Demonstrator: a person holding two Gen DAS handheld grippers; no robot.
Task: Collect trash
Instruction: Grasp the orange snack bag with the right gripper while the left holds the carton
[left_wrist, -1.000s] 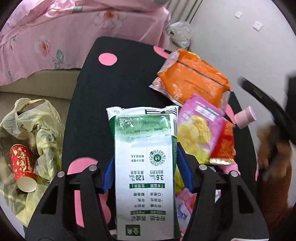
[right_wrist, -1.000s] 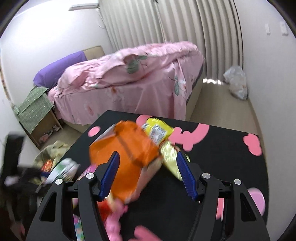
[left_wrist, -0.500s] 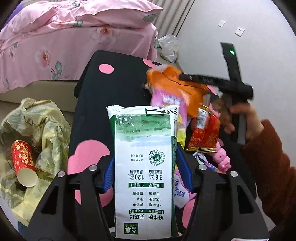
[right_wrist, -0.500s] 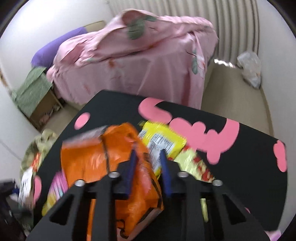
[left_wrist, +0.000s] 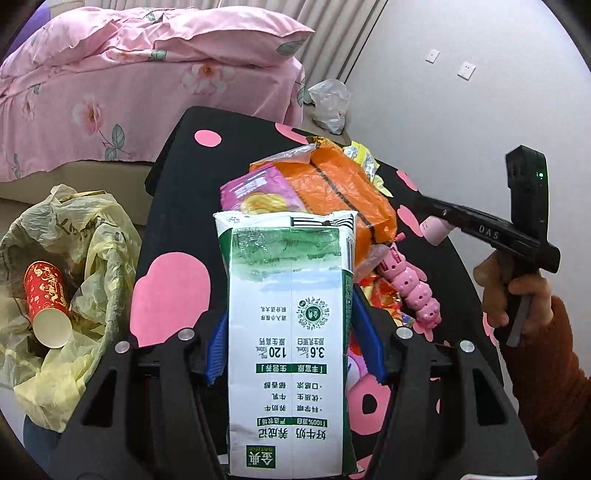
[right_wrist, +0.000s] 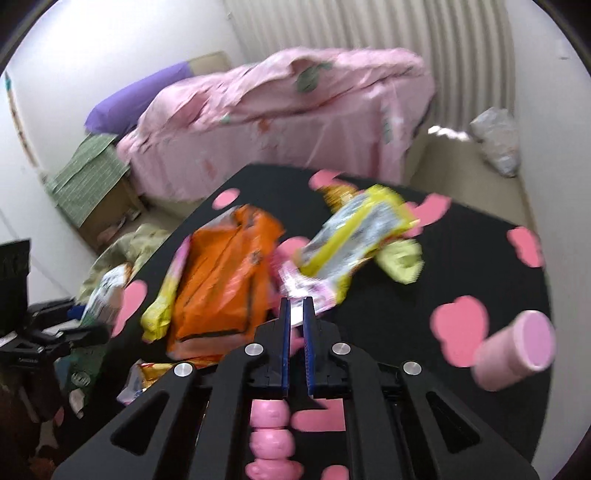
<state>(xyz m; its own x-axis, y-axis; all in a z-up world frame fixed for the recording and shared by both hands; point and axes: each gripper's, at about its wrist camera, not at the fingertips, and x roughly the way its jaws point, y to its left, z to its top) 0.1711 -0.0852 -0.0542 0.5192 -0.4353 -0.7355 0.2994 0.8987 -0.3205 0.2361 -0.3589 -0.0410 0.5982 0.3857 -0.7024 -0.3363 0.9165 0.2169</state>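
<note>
A green-and-white milk carton (left_wrist: 288, 332) stands upright between the blue pads of my left gripper (left_wrist: 291, 321), which is shut on its sides over the black, pink-spotted table (left_wrist: 184, 177). Left of the table an open yellow trash bag (left_wrist: 88, 236) holds a red paper cup (left_wrist: 46, 295). My right gripper (right_wrist: 295, 308) is closing its jaws tight on the pink-and-white end of a yellow-and-silver wrapper (right_wrist: 354, 229). An orange bag (right_wrist: 221, 280) lies just left of it. In the left wrist view the right gripper (left_wrist: 480, 227) reaches in from the right, held by a hand (left_wrist: 513, 295).
A pink chip bag (left_wrist: 258, 192), a string of pink pig toys (left_wrist: 410, 284) and red wrappers (left_wrist: 384, 299) lie by the orange bag. A pink cylinder (right_wrist: 513, 354) lies on the table's right side. A pink bed (left_wrist: 147, 66) stands beyond the table, and a white plastic bag (left_wrist: 328, 103) sits by the wall.
My right gripper went from wide open around the orange bag to shut on the yellow wrapper's end, farther right. The left gripper shifted slightly, still holding the carton.
</note>
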